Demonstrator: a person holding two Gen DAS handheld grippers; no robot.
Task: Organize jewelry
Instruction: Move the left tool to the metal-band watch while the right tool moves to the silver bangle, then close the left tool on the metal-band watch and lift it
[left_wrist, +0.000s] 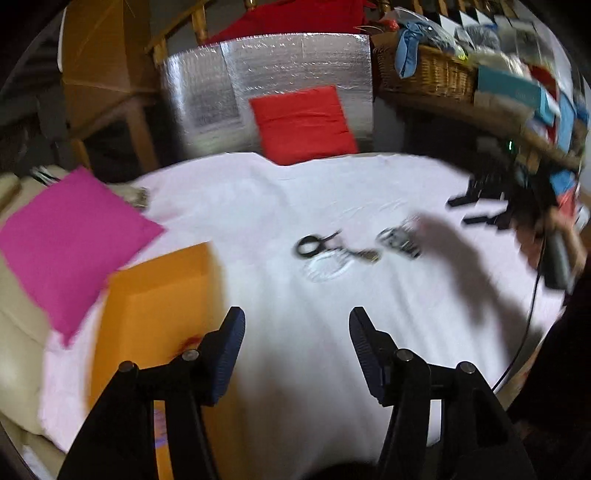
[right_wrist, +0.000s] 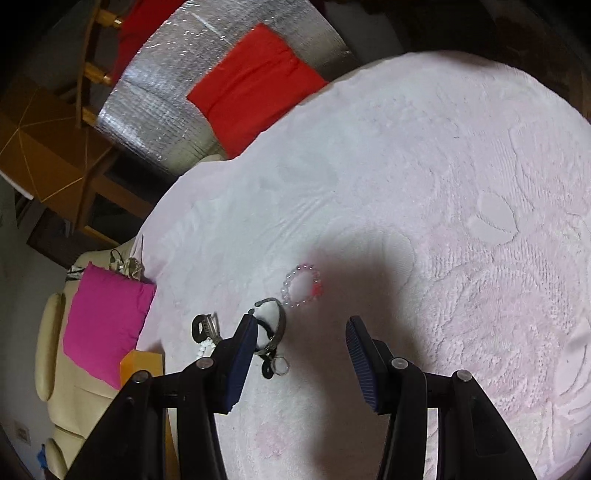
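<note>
Pale pink embossed cloth, magenta cushion – red cushion, clr-bead bracelet

Pale pink cloth rough, embossed; clear bead bracelet glossy; silver foil sheet crinkled, shiny; basket wicker.

Jewelry pile smeared by blur; orange box cut off

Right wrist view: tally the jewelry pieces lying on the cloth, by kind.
Clear bead bracelet: 1
White bead strand: 1
Metal bangle with black cord: 1
Small metal ring: 1
Black buckle piece: 1
Total: 5
</note>
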